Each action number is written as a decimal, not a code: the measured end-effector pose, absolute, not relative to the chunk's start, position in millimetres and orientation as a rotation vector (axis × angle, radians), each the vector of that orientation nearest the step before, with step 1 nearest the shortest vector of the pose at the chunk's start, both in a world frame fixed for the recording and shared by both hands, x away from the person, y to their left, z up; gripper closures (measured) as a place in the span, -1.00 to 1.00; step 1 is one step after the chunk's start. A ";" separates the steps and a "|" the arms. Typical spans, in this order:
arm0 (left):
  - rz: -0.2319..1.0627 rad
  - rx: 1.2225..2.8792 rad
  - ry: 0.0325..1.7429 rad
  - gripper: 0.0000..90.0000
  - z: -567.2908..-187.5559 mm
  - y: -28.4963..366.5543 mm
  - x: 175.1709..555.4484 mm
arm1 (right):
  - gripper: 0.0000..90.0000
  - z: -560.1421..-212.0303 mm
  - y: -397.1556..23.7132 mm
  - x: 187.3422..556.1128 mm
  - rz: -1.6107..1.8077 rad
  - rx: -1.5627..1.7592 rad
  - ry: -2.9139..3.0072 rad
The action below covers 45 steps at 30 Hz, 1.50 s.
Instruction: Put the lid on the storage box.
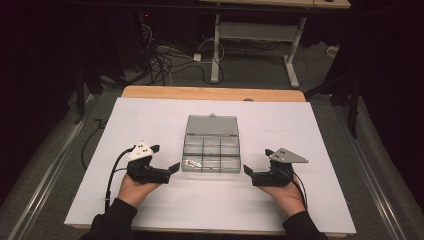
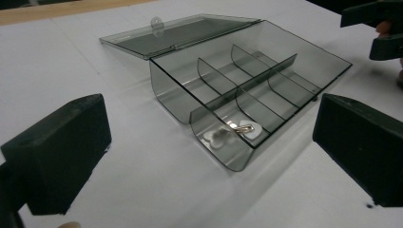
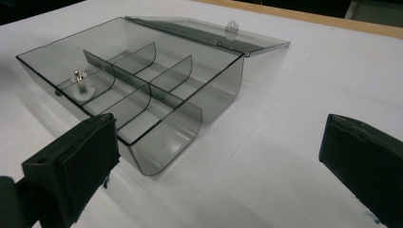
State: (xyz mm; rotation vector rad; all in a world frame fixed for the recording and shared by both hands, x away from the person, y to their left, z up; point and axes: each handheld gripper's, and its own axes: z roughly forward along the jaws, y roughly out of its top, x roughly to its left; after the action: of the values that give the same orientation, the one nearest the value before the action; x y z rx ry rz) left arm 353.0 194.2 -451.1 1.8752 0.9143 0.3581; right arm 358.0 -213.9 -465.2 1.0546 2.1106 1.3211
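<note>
A clear smoky-grey compartment box (image 1: 212, 150) sits open at the middle of the white tabletop (image 1: 150, 210), its lid (image 1: 211, 125) folded back flat on the far side. Dividers split the box into six compartments in two rows; a small silver-and-white metal item (image 1: 192, 162) lies in the near-left compartment, seen close in the left gripper view (image 2: 235, 133) and as a small upright piece in the right gripper view (image 3: 79, 85). The left gripper (image 1: 165, 158) rests on the tabletop just left of the box, jaws spread wide and holding nothing. The right gripper (image 1: 257, 161) rests just right of the box, likewise spread wide and empty. Both point inward toward the box without touching it. Cables and a desk frame stand on the floor beyond the far edge.
</note>
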 end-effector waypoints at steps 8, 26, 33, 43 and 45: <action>0.346 1.901 0.969 -1.00 -459.0 192.2 385.1 | -1.00 -460.6 -206.1 381.3 1.302 1.088 2.122; 0.354 1.921 1.002 -1.00 -455.8 183.6 423.1 | -0.98 -451.7 -177.2 435.4 1.276 1.090 2.173; 0.348 1.911 1.011 -1.00 -453.3 176.1 432.0 | -0.90 -447.5 -163.7 460.8 1.257 1.116 2.198; 0.321 1.938 1.017 -1.00 -461.0 169.9 436.1 | -0.63 -453.0 -153.2 499.1 1.213 1.290 2.257; 0.320 1.940 1.017 -1.00 -461.4 169.3 435.8 | -0.65 -455.8 -152.0 504.6 1.230 1.338 2.269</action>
State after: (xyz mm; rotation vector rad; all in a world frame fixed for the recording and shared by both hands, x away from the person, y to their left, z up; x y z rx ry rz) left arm 435.8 169.3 -461.4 1.9404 1.0166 0.3202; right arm 504.6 -152.0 -455.8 1.3383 2.2687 1.2297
